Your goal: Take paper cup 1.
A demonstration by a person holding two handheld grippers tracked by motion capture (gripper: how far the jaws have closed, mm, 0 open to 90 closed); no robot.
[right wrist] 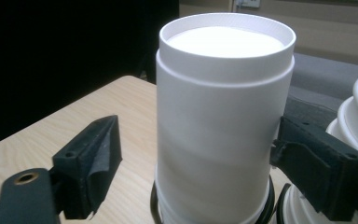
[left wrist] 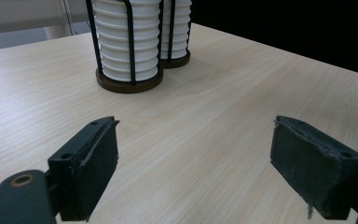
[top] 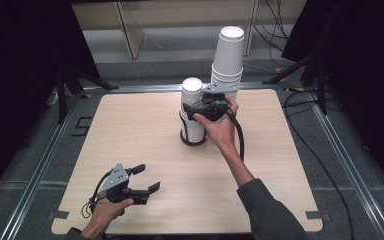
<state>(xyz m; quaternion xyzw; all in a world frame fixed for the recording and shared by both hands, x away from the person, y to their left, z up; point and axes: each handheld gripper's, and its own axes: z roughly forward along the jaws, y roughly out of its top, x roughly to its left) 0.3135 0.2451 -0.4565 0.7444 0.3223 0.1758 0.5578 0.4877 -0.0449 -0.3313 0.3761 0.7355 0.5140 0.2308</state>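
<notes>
plain white cup (right wrist: 223,126), unmarked, right tool (right wrist: 193,158) around it

Light wood table (top: 145,145), rounded corners, on grey floor (top: 340,165). Two wire cup holders with dark round bases stand on it, just beside each other — near stack (top: 192,112), taller far stack (top: 227,60) — toward far side.

A pale, wood-grain square tabletop with rounded corners (top: 145,150) sits on a grey carpeted floor (top: 25,165), framed by silver metal rails (top: 40,167). Black curtains (top: 20,45) hang dark on both sides. Behind the table stands a light beige wooden panel (top: 130,30), and thin black cables (top: 280,25) trail across the floor at the back right. Light falls evenly from above.
</notes>
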